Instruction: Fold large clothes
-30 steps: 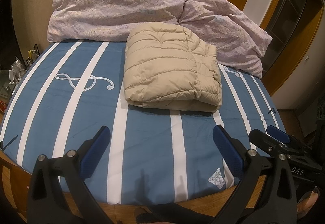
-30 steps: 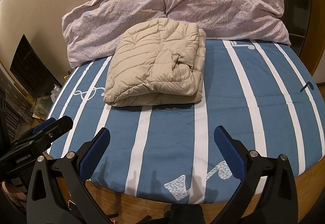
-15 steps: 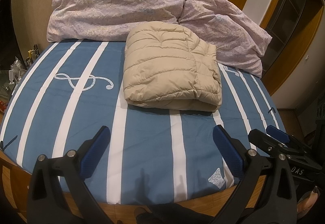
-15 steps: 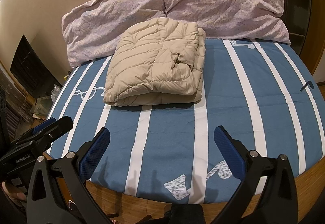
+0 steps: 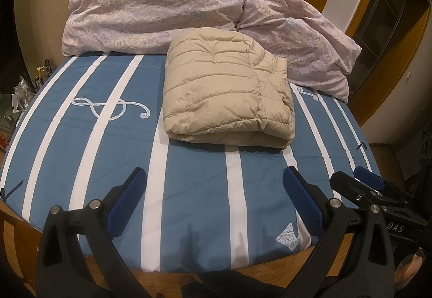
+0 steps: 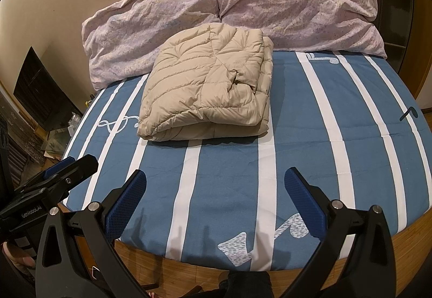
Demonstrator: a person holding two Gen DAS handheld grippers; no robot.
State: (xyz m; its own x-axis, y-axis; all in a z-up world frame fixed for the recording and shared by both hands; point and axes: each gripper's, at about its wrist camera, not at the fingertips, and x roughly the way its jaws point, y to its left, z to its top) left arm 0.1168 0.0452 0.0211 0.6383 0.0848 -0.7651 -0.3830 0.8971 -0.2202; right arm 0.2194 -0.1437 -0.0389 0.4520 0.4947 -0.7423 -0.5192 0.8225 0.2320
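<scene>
L hand-held gripper (image 5: 213, 199) released | R hand-held gripper (image 6: 214, 200) released, my view | puffy jacket (image 5: 226, 94) folded on bed (image 5: 189, 176) | risk: fill springs fold open

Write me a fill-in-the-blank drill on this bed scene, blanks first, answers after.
1. The beige jacket lies ____ into a bundle on the bed.
2. Behind the jacket, two ____ lean against the wall.
3. The left gripper and the right gripper both have jaws that are ____ and hold nothing.
4. The sheet is blue with ____ stripes.

Missing words: folded; pillows; open; white
</scene>
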